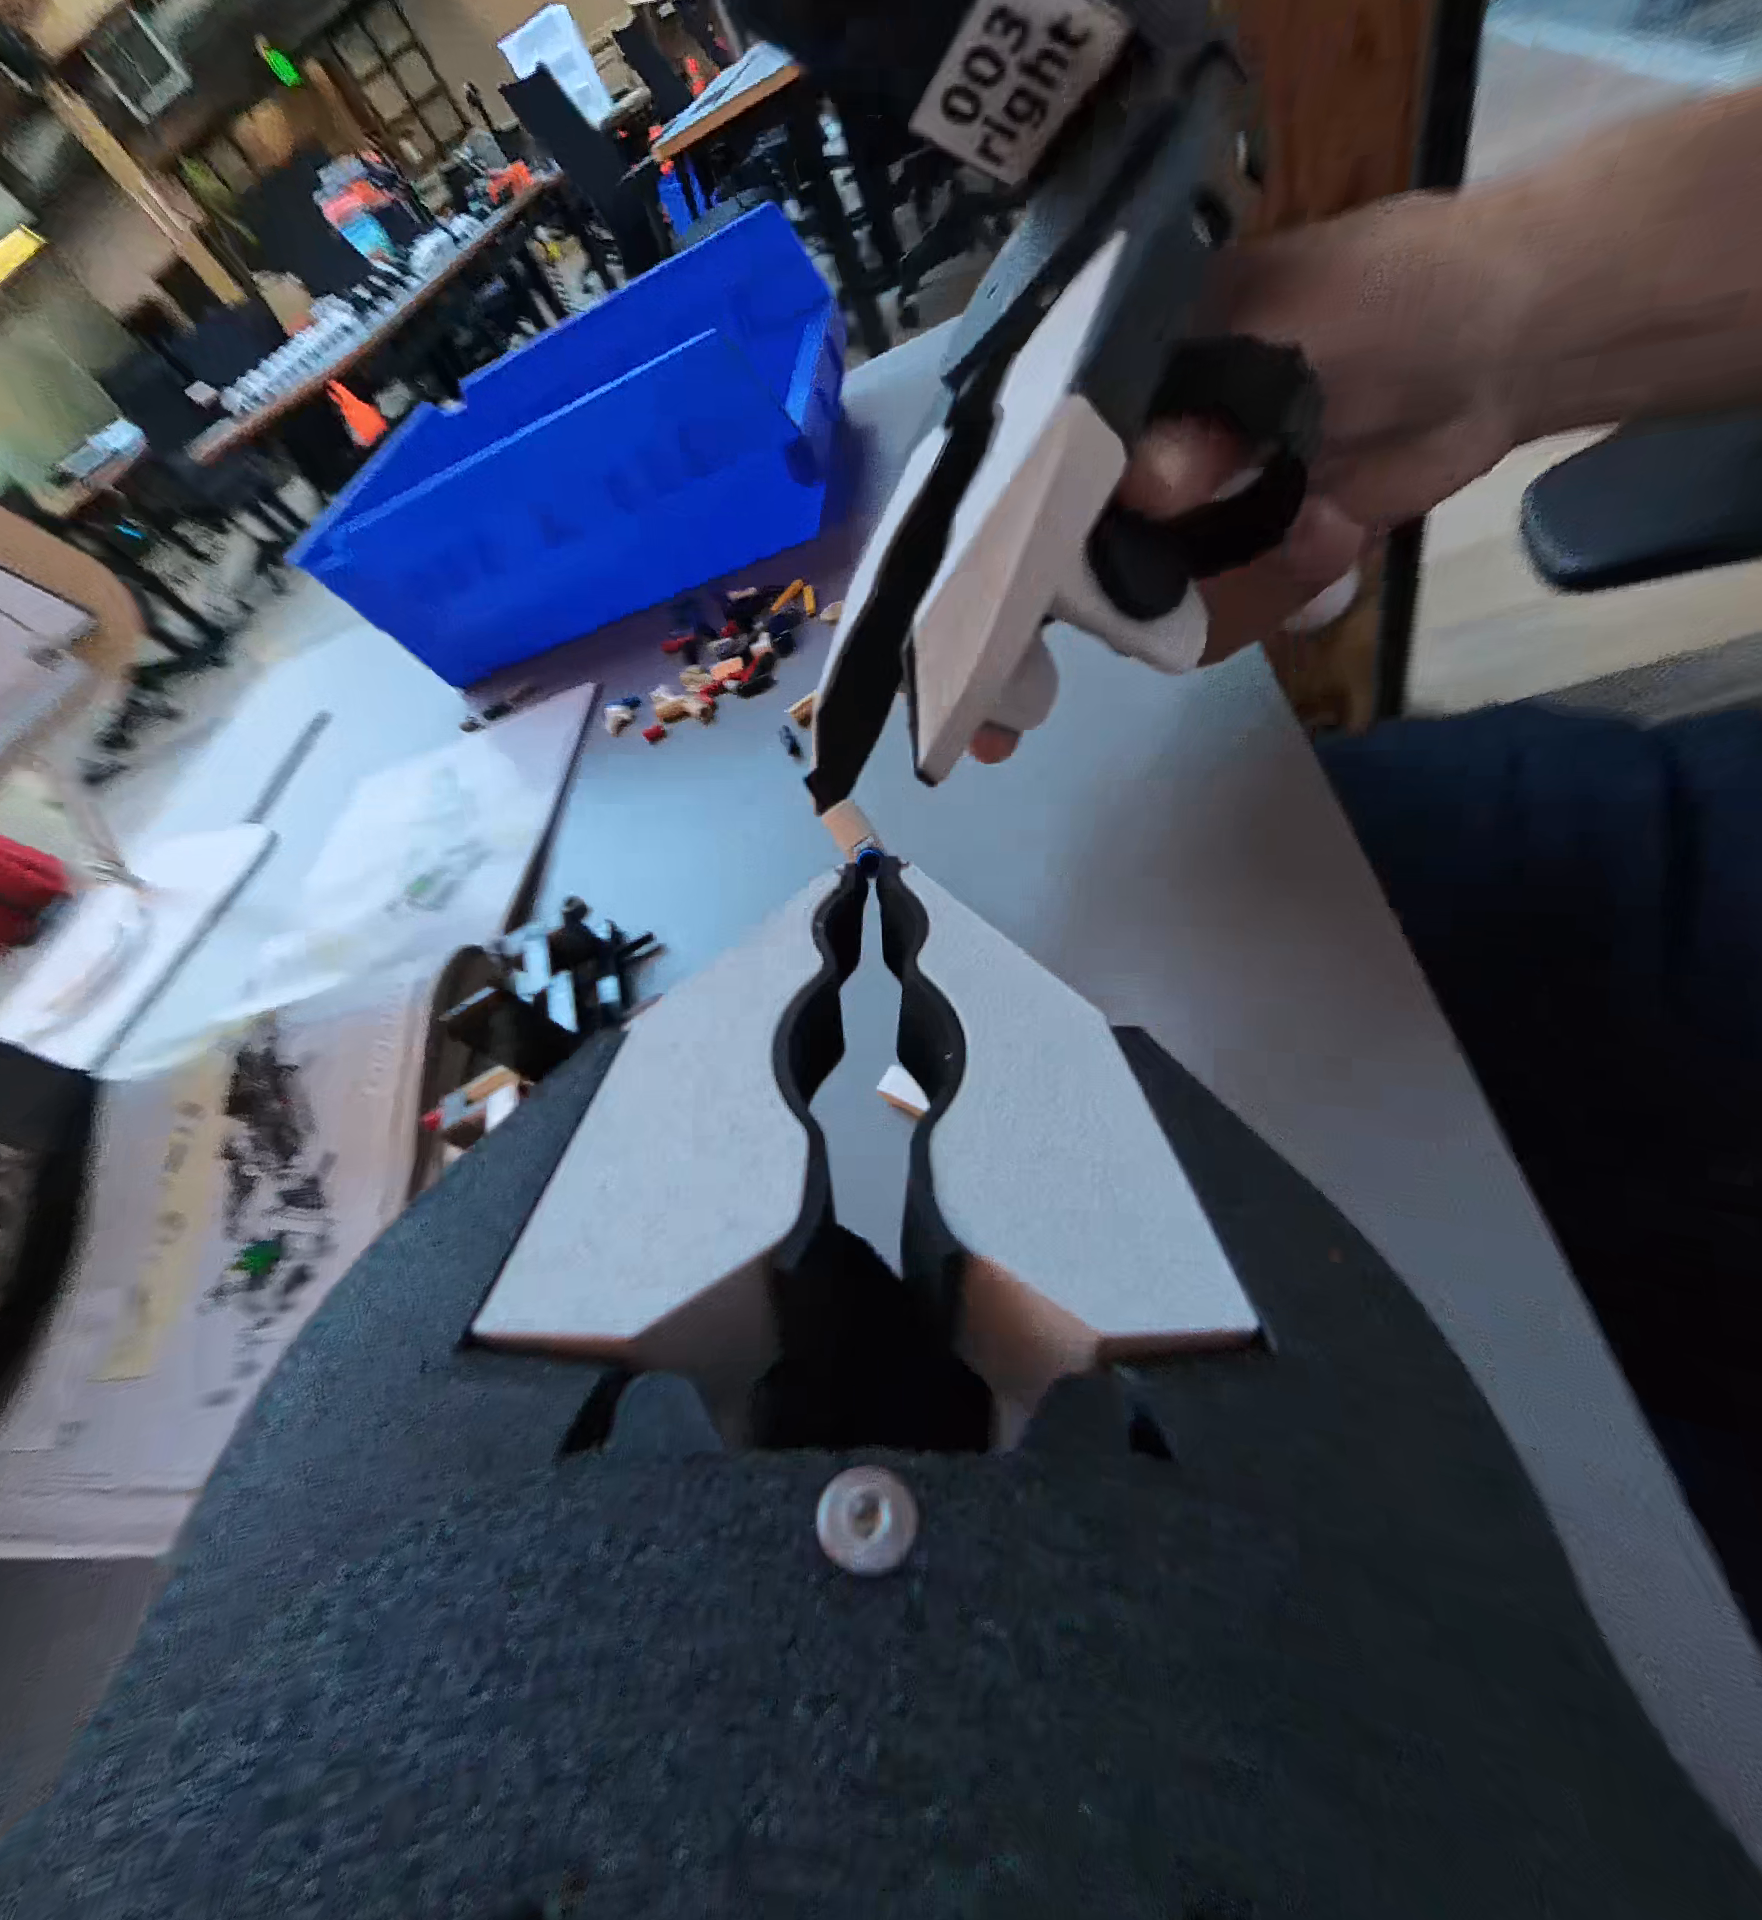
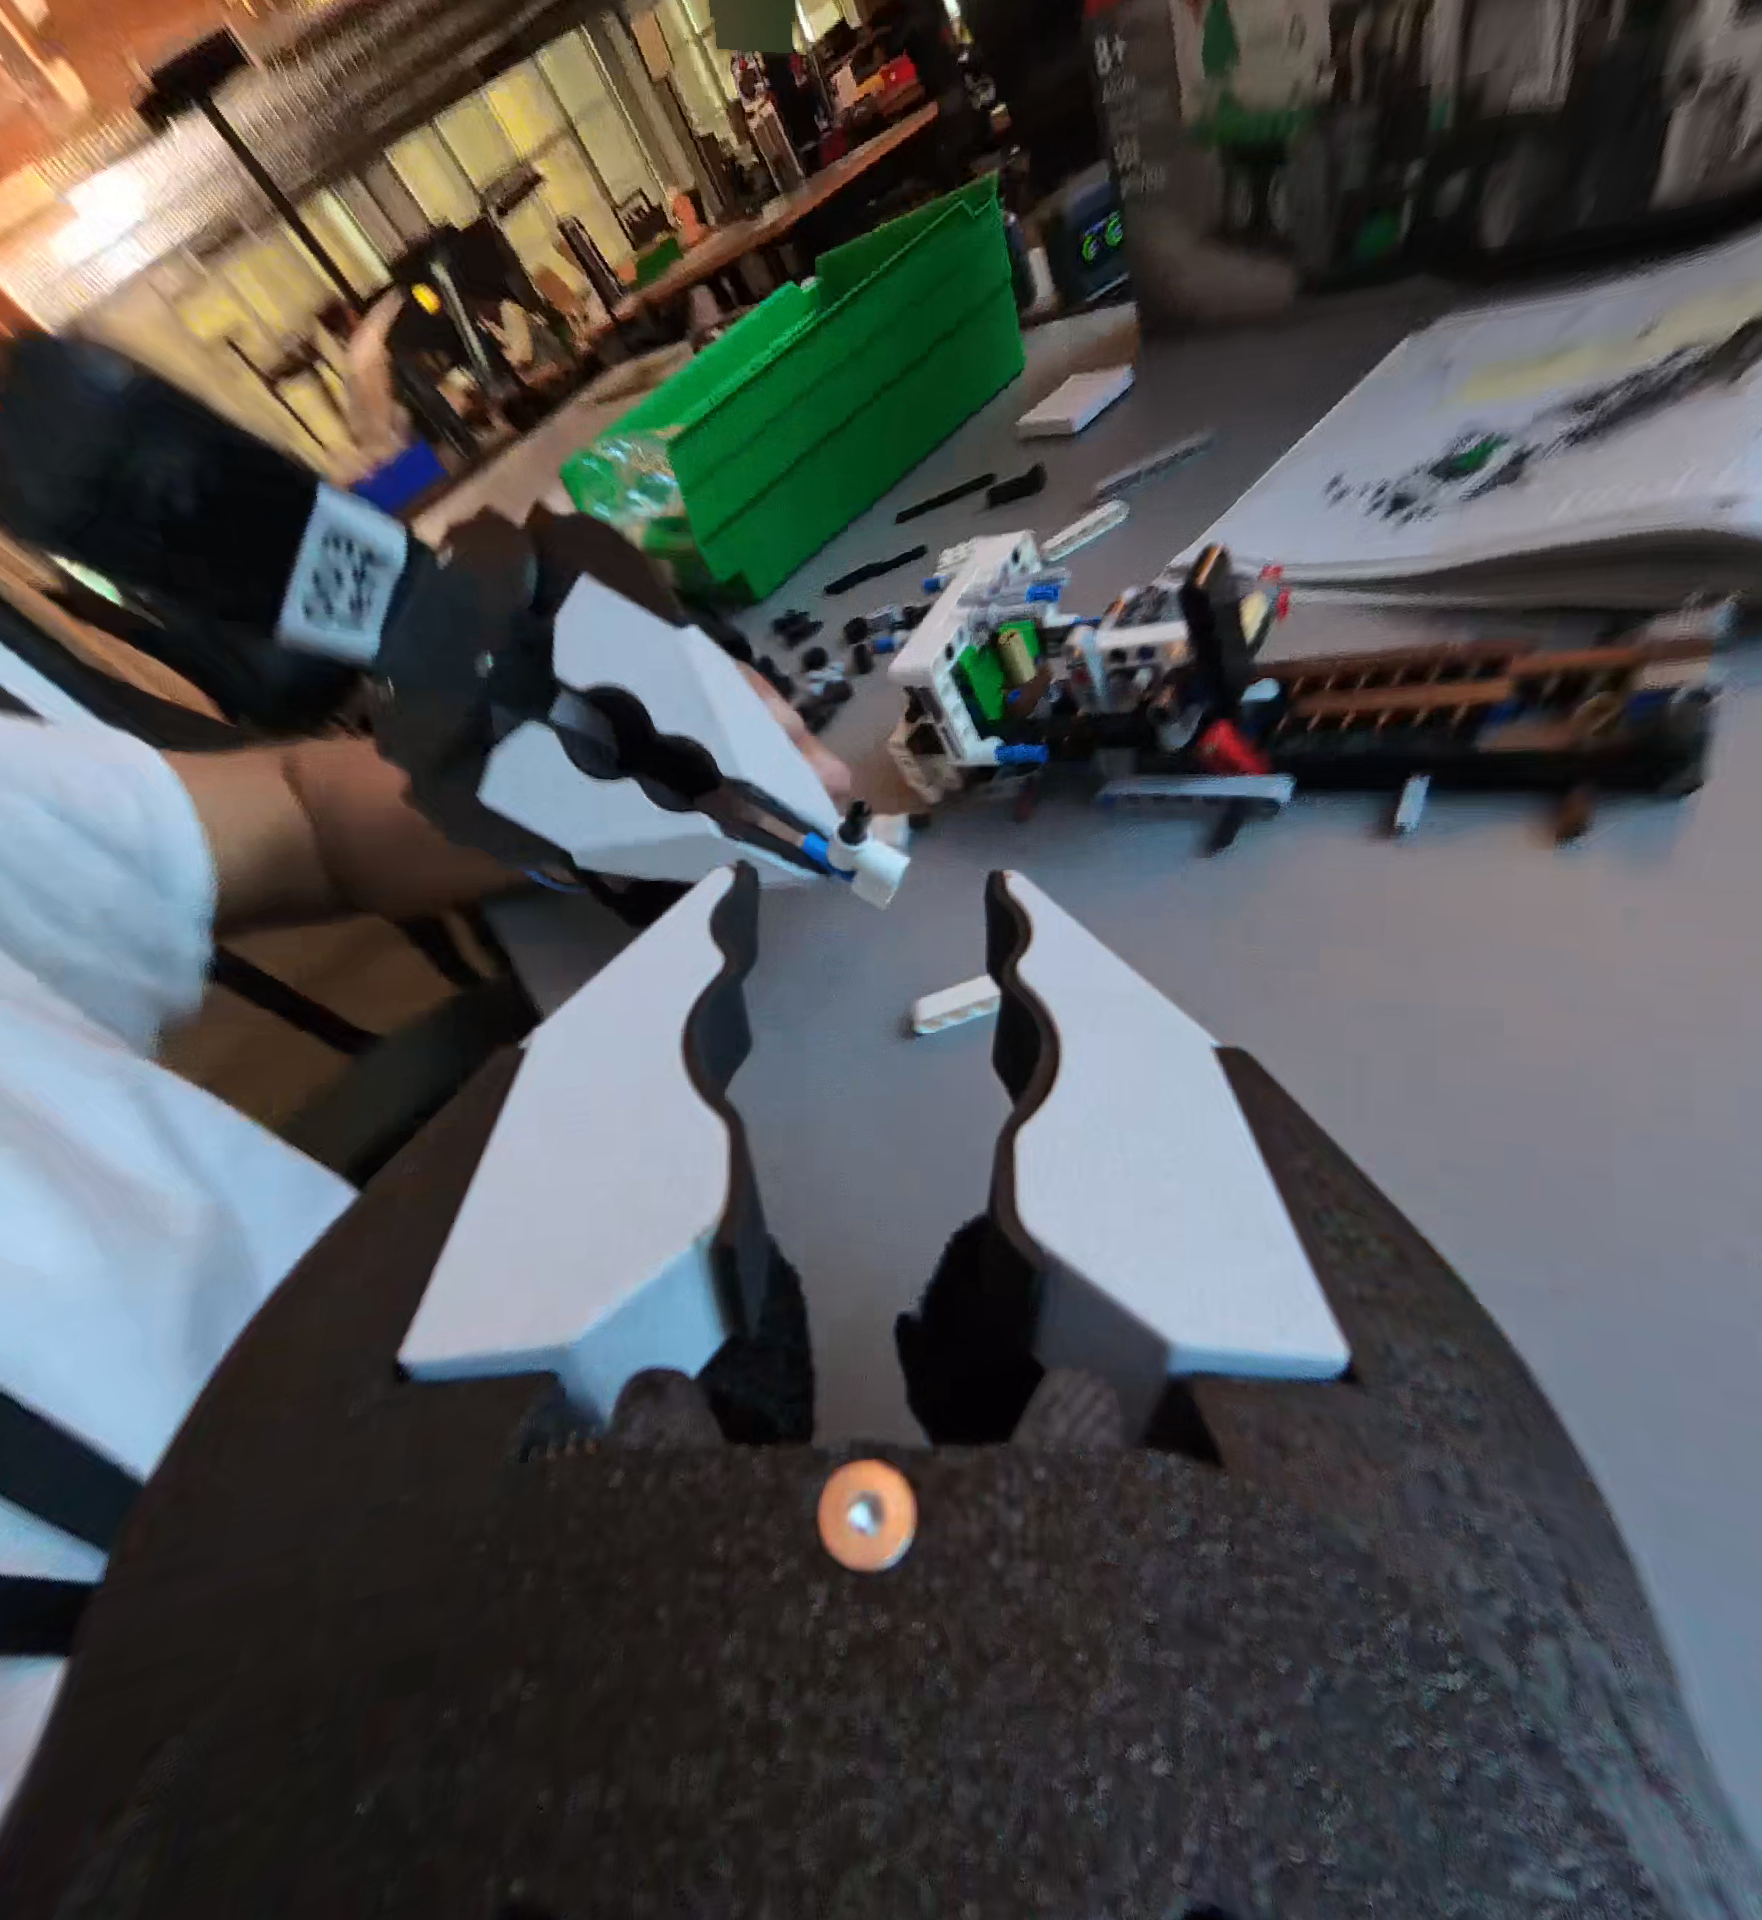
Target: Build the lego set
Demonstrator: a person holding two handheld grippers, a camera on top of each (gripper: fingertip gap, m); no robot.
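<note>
My left gripper (image 1: 866, 871) is shut on the blue pin of a small white connector piece (image 1: 849, 831), held above the grey table. The right wrist view shows that gripper (image 2: 804, 836) and the white connector (image 2: 877, 871), which has a black pin on top. My right gripper (image 2: 872, 883) is open, and the connector sits just beyond its left fingertip. In the left wrist view the right gripper (image 1: 877, 779) comes down from above, one fingertip close to the connector. The partly built lego model (image 2: 1168, 675) lies on the table beyond. A small white beam (image 2: 950, 1006) lies under the grippers.
A blue bin (image 1: 596, 468) stands behind a pile of loose pieces (image 1: 731, 655). A green bin (image 2: 835, 416) and scattered black parts (image 2: 825, 644) lie far left of the model. The open instruction booklet (image 2: 1531, 447) lies behind it. The table edge (image 1: 1376, 935) runs along the right. My two grippers' fingertips are within a few centimetres of each other.
</note>
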